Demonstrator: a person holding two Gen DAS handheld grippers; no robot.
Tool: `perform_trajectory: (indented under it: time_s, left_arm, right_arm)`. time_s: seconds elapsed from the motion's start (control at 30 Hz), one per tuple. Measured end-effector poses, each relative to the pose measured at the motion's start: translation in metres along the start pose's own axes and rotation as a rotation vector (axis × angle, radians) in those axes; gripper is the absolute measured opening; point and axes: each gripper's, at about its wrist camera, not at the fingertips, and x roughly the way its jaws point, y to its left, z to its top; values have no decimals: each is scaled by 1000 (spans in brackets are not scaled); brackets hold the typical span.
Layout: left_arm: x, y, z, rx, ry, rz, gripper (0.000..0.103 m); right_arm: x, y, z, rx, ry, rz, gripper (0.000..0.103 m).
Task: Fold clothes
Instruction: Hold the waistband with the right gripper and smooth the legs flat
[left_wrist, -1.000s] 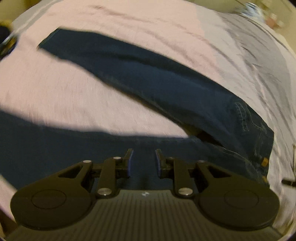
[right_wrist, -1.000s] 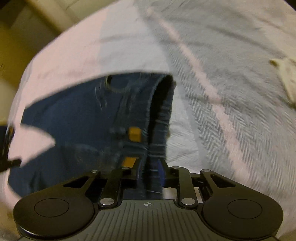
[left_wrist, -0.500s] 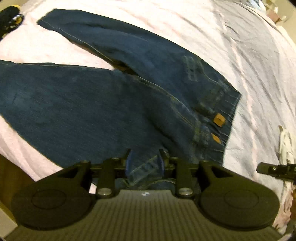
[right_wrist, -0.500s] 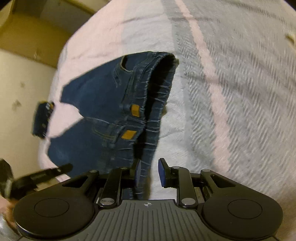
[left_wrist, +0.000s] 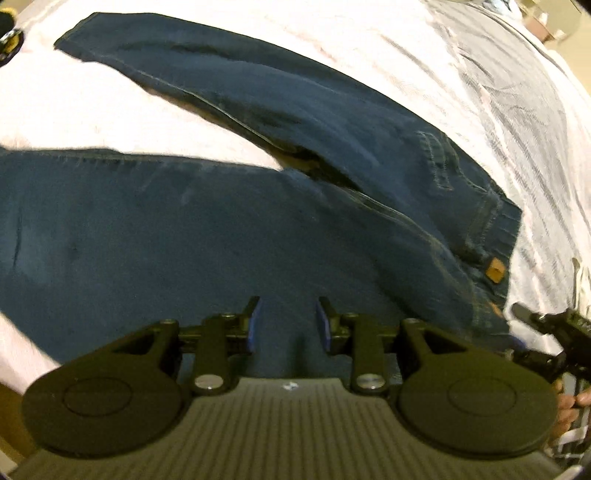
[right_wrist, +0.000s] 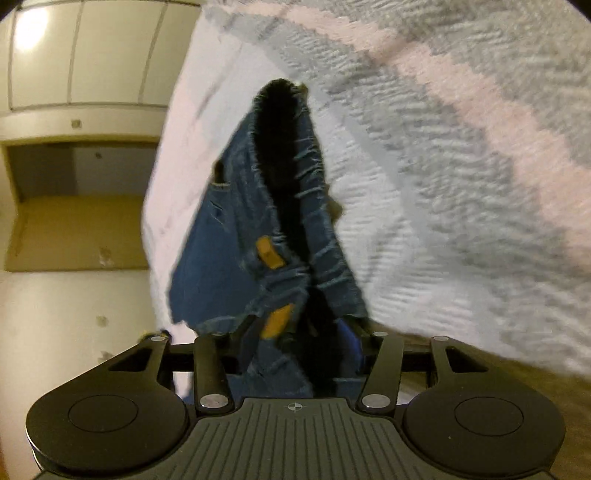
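Observation:
Dark blue jeans lie spread on the bed, both legs running off to the left and the waistband with its tan patch at the right. My left gripper points down over the seat of the jeans, its jaws apart and no fabric pinched between them. In the right wrist view the waistband stands bunched between the fingers of my right gripper. Its jaws are opening, with a dark gap beside the right pad. The right gripper also shows at the left wrist view's right edge.
A pink and grey striped bedspread covers the bed. Beyond the bed's edge stand pale cupboard doors and a wall. A dark object lies at the far left corner. A person's hand holds the right gripper.
The jeans came down from the air and now lie flat. The fabric has left my left gripper's jaws. My right gripper sank, rolled and spread wider around the waistband.

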Motion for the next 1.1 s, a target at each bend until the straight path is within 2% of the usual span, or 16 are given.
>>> perform_trajectory:
  time_s: [0.03,0.07,0.23,0.27,0.3,0.33,0.43,0.5,0.63,0.73,0.77,0.87,0.93,0.97,1.03,1.1]
  left_arm:
    - [2,7,3,4,1,-4,27]
    - [4,13,6,8,2,-8,26]
    - [15,35,10,10,1,-35,26]
    - [17,36,11,11,-5,-34,26]
    - [17,37,10,9,-12,-35,26]
    - [17,38,10,5,-19,-36,26]
    - [14,40,10,-4,-48,-46,26]
    - [17,39,9,12,-65,-57,26]
    - [36,28,5,64,-56,-8,25]
    - [34,20,2,113,-90,12,26]
    - [33,19,0,126,-101,18,27]
    - [39,22,-7,114,-83,45,26]
    - [35,21,-9,120,-94,49,26]
    - [33,20,-10,129,-106,45,26]
    - [32,19,-11,134,-109,55,26]
    - [31,20,-11,119,-105,57,26]
  right_arm:
    - [4,1,-1,-9,-15,17,34]
    - [8,4,-1,-24,-24,16,32]
    - [34,14,5,-55,-40,-23,32]
    - [39,16,7,-58,-43,-31,26]
    - [43,20,8,-73,-56,-51,11]
    - [42,31,8,-118,-86,-88,4]
    - [20,81,-9,-373,-215,-152,2]
    - [9,104,-22,-513,-261,-204,2]
    - [45,79,-15,-548,-267,-373,2]
    - [48,88,-9,-575,-349,-335,2]
    - [48,86,-8,-578,-348,-336,2]
    - [54,57,-5,-526,-253,-381,2]
    - [52,53,3,-470,-238,-345,4]
    - [49,58,6,-471,-232,-332,10]
    - [44,74,11,-506,-214,-318,29]
    - [37,86,18,-546,-180,-283,33]
